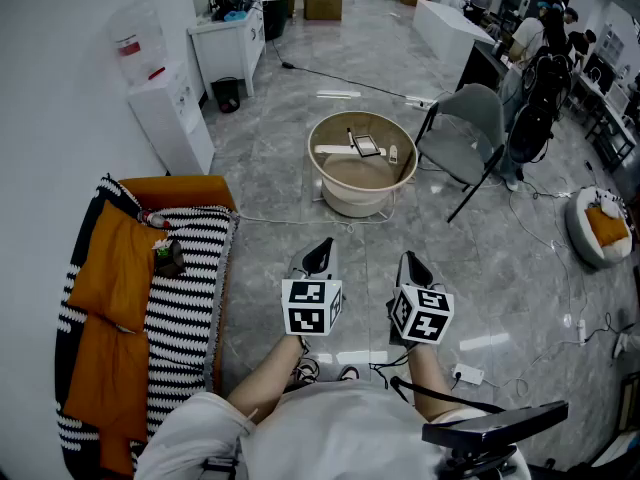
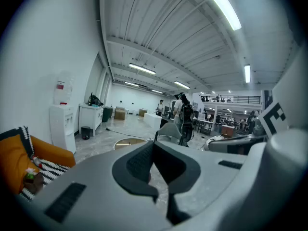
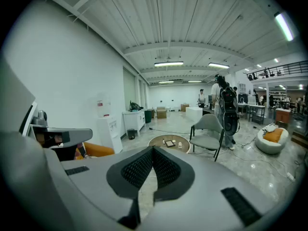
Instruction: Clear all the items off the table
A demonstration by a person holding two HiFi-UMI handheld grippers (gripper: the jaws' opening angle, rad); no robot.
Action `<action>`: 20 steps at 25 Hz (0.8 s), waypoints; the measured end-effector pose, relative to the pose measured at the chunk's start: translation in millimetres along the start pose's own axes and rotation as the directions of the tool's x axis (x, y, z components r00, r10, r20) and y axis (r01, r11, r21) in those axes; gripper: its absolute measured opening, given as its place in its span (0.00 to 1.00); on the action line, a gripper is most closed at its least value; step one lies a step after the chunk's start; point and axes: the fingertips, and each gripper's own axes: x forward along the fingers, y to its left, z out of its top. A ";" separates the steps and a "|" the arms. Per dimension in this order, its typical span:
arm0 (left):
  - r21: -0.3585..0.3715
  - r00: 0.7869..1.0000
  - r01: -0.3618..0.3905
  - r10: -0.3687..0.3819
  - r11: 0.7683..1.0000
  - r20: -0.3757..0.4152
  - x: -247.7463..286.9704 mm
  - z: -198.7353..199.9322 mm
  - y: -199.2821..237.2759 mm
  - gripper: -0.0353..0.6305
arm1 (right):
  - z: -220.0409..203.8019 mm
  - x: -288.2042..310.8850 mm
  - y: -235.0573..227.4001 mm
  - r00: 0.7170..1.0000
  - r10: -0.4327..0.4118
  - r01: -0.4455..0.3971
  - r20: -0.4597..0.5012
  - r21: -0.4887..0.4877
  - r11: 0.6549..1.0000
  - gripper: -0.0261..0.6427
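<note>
A low round beige table [image 1: 355,198] stands on the floor ahead of me. On it lie a dark-framed flat device [image 1: 367,146], a long white piece [image 1: 335,150] and a small white item [image 1: 393,154]. My left gripper [image 1: 320,256] and right gripper [image 1: 412,268] hang side by side near my body, well short of the table. Both are shut with nothing between the pads. The left gripper view shows the left gripper [image 2: 154,146] shut, with the table [image 2: 129,142] beyond it. In the right gripper view the right gripper [image 3: 153,153] points at the table [image 3: 169,142].
A grey chair [image 1: 465,133] stands right of the table. A sofa [image 1: 150,298] with orange and striped covers is at my left, a small dark object [image 1: 167,256] on it. A white dispenser [image 1: 170,118], floor cables and a round pouf [image 1: 600,226] are around. People stand far back right.
</note>
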 end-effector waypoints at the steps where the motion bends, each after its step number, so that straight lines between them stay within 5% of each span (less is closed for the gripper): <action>1: 0.004 1.000 0.001 -0.001 1.000 0.002 -0.6 1.3 1.9 0.06 | 0.6 0.6 1.7 1.000 -0.001 0.001 0.001 -0.001 1.000 0.07; 20: -0.013 0.999 0.023 -0.024 1.000 -0.041 3.8 -14.5 49.8 0.06 | -18.1 12.0 15.8 0.996 -0.089 0.090 -0.020 0.080 0.993 0.07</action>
